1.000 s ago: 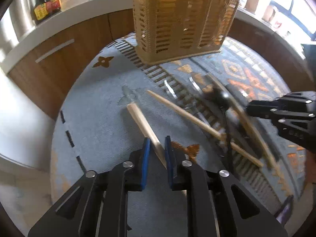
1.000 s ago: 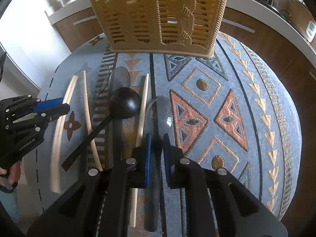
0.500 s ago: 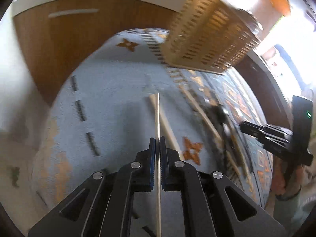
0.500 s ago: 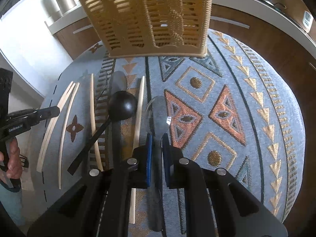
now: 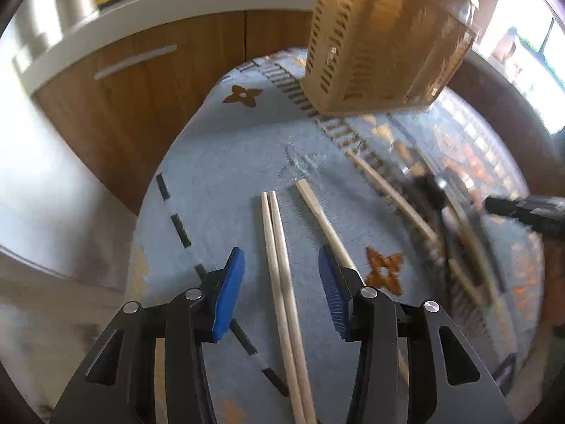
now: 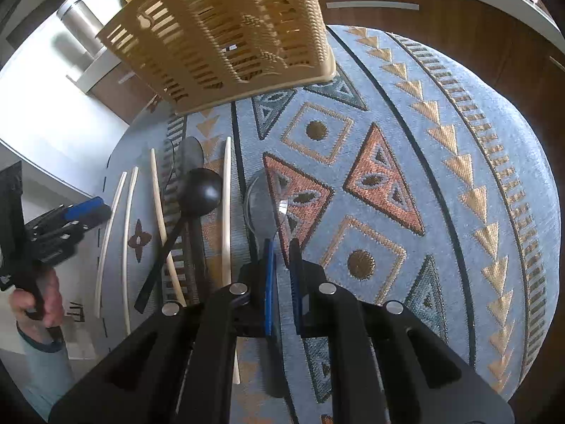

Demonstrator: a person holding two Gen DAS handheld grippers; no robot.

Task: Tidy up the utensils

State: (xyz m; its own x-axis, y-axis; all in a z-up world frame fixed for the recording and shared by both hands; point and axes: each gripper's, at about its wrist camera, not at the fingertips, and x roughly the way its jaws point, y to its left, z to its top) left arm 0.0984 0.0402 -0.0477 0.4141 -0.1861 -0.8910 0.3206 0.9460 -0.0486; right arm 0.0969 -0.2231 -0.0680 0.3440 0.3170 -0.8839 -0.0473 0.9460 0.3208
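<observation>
Below, two slim wooden chopsticks [image 5: 282,275] lie paired on woven cloth [image 5: 219,176].

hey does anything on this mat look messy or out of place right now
Yes. The black ladle lies slantwise across a chopstick instead of lining up with the rest. Nothing looks spilled or broken.

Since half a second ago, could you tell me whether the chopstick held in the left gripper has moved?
Yes. The left gripper has opened and released it; the chopstick now lies on the rug touching a second chopstick, between the spread jaws.
</observation>
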